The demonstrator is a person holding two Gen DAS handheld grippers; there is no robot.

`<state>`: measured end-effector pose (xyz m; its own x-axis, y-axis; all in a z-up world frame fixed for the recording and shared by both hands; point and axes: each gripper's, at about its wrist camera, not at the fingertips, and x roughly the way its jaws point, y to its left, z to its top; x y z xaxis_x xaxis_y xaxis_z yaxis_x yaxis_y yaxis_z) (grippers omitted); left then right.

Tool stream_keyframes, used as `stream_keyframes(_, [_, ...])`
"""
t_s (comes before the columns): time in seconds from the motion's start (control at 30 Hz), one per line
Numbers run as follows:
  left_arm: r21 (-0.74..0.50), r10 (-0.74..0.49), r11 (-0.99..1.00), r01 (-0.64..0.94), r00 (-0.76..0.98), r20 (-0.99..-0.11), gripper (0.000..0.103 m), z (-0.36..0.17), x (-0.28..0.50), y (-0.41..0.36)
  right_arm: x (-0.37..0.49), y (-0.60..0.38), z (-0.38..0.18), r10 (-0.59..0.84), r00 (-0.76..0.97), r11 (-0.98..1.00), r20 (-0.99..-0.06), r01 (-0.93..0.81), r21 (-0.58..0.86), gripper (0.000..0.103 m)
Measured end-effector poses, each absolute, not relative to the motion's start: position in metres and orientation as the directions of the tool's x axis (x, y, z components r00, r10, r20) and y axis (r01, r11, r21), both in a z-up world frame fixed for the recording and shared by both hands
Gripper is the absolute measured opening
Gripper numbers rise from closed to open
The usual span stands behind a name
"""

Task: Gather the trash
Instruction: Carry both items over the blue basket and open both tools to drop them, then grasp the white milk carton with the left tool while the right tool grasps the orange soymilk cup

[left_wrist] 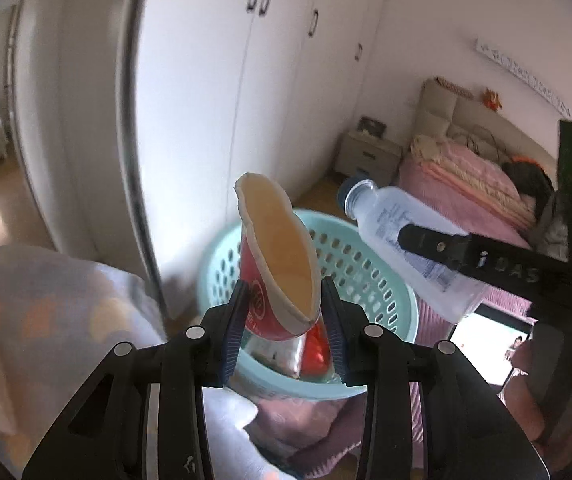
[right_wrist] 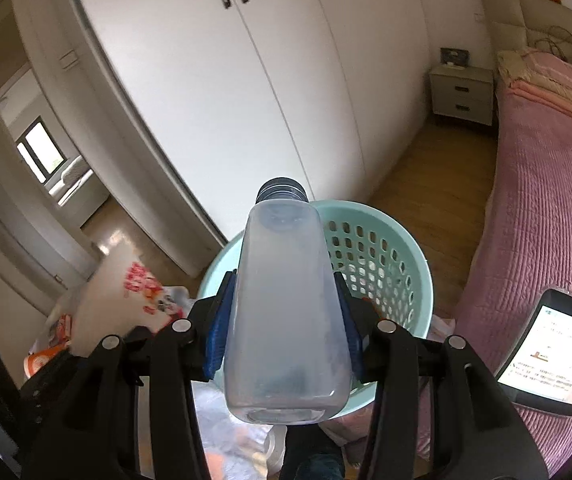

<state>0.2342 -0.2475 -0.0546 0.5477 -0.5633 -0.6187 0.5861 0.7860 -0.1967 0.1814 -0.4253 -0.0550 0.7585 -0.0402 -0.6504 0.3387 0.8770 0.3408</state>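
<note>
Step in hand: carrying trash to pale green perforated plastic basket.
Left gripper clamped on squashed red paper cup, above basket rim.
Right gripper squeezing clear plastic bottle, over near rim.
Next, I judge: move both over basket mouth, spread jaws, drop.

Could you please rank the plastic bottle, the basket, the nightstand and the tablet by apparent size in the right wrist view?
1. plastic bottle, inflated by nearness
2. basket, partly hidden
3. tablet
4. nightstand, shrunk by distance
</note>
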Motion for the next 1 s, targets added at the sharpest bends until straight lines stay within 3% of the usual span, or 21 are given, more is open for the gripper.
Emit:
stream_keyframes(0.27, [-0.198, -0.533, 0.796, 0.571, 0.509, -0.676, 0.038, -0.087, 0.259, -0.272, 0.197, -0.439, -0.071, -0.050, 0.725, 0.864, -0.687, 0.377, 0.335, 0.044])
stream_keyframes(0.33, [-0.194, -0.527, 0.802, 0.565, 0.514, -0.677, 0.054, -0.088, 0.262, -0.269, 0.201, -0.441, -0.075, -0.046, 0.719, 0.861, -0.694, 0.381, 0.337, 0.044])
stream_keyframes(0.37, [-0.188, -0.524, 0.805, 0.563, 0.526, -0.670, 0.055, -0.087, 0.261, -0.268, 0.204, -0.443, -0.078, -0.041, 0.713, 0.855, -0.700, 0.388, 0.345, 0.044])
stream_keyframes(0.7, [-0.214, -0.523, 0.823, 0.527, 0.553, -0.649, 0.058, -0.077, 0.249, -0.235, 0.204, -0.446, -0.089, -0.008, 0.721, 0.850, -0.693, 0.370, 0.375, 0.047])
stream_keyframes(1.0, [-0.238, -0.523, 0.839, 0.489, 0.607, -0.598, 0.058, -0.051, 0.224, -0.192, 0.186, -0.405, -0.053, 0.000, 0.765, 0.895, -0.644, 0.287, 0.341, 0.047])
